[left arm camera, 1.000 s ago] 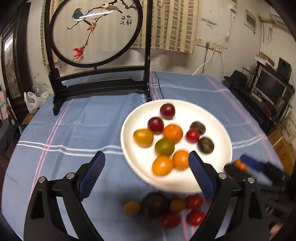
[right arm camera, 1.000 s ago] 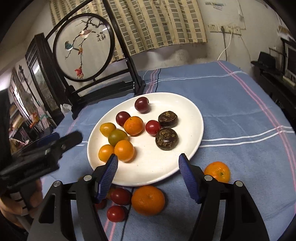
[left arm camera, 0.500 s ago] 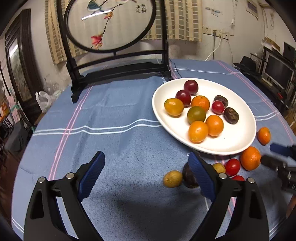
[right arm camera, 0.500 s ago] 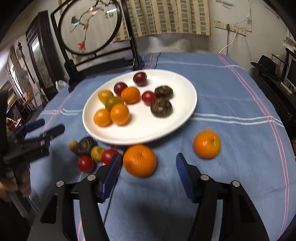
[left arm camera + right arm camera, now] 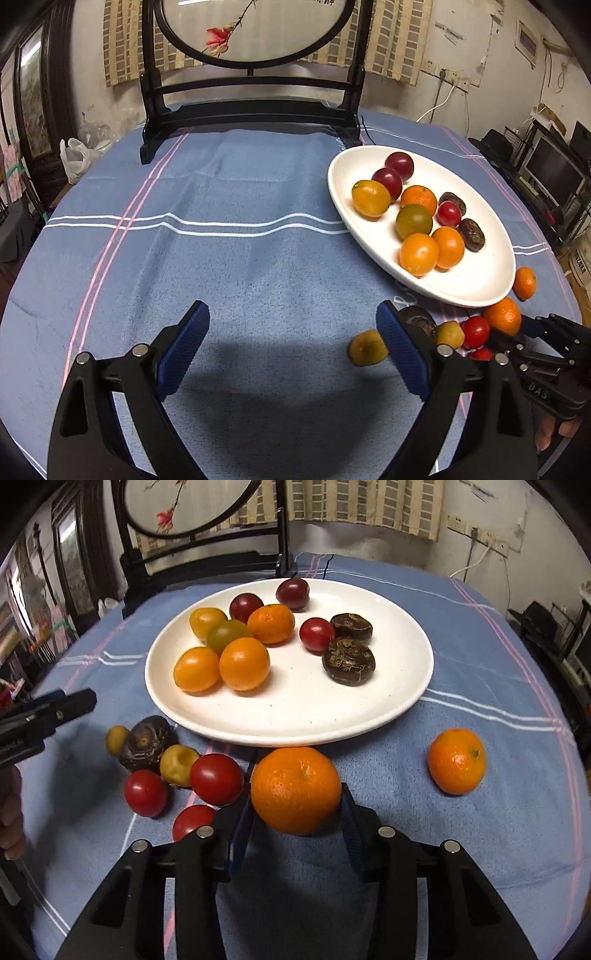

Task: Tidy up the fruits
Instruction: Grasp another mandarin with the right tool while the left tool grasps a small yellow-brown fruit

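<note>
A white plate [image 5: 399, 686] holds several tomatoes, tangerines and two dark water chestnuts. My right gripper [image 5: 295, 808] is shut on a large tangerine [image 5: 295, 790] just in front of the plate. A second tangerine [image 5: 456, 760] lies to its right on the cloth. Red tomatoes [image 5: 216, 779], a yellow fruit [image 5: 177, 764] and a dark chestnut [image 5: 147, 742] lie to the left. My left gripper [image 5: 291, 350] is open and empty over bare blue cloth, left of a small yellow-green fruit [image 5: 367, 347]. The plate [image 5: 476, 280] shows at the right in the left wrist view.
A black wooden stand with a round painted screen [image 5: 251, 107] stands at the table's far side. The table is covered by a blue cloth with white and pink stripes [image 5: 221, 221]. Shelves and monitors [image 5: 554, 173] stand off the table to the right.
My right gripper moved down and forward and closed on the large tangerine. My left gripper drew back and to the left, away from the plate, and stayed open.
</note>
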Action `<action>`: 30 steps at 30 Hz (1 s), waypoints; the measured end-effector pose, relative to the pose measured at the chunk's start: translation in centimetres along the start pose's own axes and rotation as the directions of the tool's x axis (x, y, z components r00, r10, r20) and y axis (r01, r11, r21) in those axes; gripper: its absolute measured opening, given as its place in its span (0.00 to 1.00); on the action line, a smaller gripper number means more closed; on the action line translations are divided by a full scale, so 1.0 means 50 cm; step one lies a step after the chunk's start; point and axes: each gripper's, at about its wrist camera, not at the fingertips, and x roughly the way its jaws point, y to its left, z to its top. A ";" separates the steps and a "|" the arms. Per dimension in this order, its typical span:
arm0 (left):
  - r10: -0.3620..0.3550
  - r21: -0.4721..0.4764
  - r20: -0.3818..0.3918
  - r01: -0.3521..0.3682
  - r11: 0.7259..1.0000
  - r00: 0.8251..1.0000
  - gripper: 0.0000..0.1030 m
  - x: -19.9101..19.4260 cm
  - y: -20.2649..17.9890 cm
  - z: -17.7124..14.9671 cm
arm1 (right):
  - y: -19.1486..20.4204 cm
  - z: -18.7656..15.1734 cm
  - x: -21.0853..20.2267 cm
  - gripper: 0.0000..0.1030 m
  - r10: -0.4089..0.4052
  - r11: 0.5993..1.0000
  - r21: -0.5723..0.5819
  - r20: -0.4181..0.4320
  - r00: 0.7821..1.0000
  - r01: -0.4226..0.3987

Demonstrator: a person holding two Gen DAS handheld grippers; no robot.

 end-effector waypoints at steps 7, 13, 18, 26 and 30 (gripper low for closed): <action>0.023 0.093 -0.028 -0.021 0.995 0.999 0.87 0.005 -0.022 -0.013 | -0.036 -0.010 -0.034 0.43 0.077 0.994 0.073 0.042 0.996 -0.080; 0.004 0.182 -0.082 0.012 0.983 0.997 0.86 0.027 -0.051 -0.032 | -0.039 -0.017 -0.039 0.43 0.077 0.994 0.080 0.047 0.996 -0.081; -0.010 0.213 -0.119 0.035 0.976 0.993 0.73 0.052 -0.070 -0.046 | -0.019 -0.020 -0.049 0.43 0.064 0.997 0.029 0.063 0.996 -0.066; -0.113 0.187 -0.071 0.124 0.974 0.991 0.24 0.044 -0.086 -0.047 | -0.009 -0.018 -0.043 0.43 0.061 0.998 0.000 0.057 0.997 -0.061; -0.150 0.172 0.012 0.146 0.974 0.989 0.24 0.005 -0.083 -0.038 | -0.010 -0.017 -0.047 0.43 0.060 0.998 0.006 0.068 0.996 -0.060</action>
